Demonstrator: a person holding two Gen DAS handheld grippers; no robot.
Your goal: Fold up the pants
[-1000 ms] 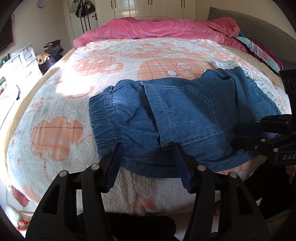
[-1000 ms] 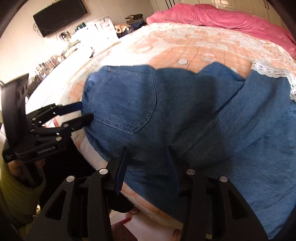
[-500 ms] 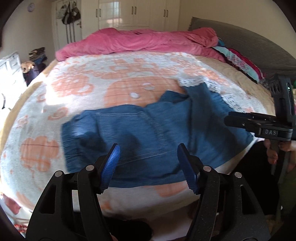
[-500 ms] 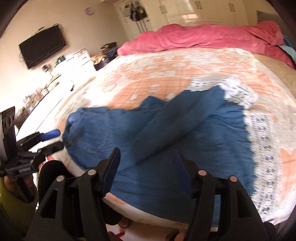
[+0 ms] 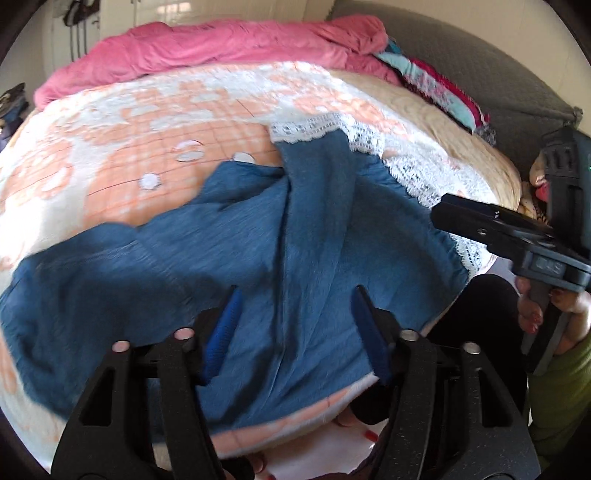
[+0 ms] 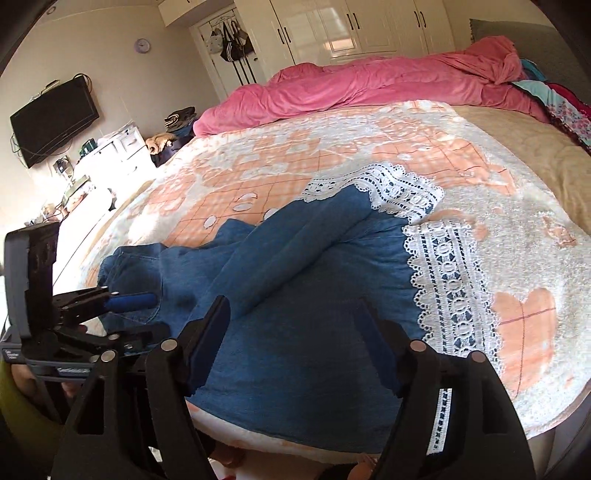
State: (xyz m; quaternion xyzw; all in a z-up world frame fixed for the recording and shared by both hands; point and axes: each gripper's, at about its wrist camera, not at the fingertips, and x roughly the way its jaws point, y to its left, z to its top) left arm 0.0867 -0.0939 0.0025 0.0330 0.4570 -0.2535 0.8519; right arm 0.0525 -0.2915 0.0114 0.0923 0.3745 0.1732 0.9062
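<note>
Blue denim pants with white lace hems lie spread across the near edge of the bed. One leg lies folded diagonally over the other. My left gripper is open and empty, hovering above the middle of the pants; it also shows at the left of the right wrist view. My right gripper is open and empty above the legs, near the lace hems; it shows at the right of the left wrist view.
A pink duvet is bunched at the far side of the bed. Patterned cushions lie at the right. A white dresser and a wall TV stand to the left. White wardrobes line the back wall.
Both grippers have lifted away from the pants and swung right, toward the hem end. Both were low at the pants' near edge; now they hover open above the cloth.
</note>
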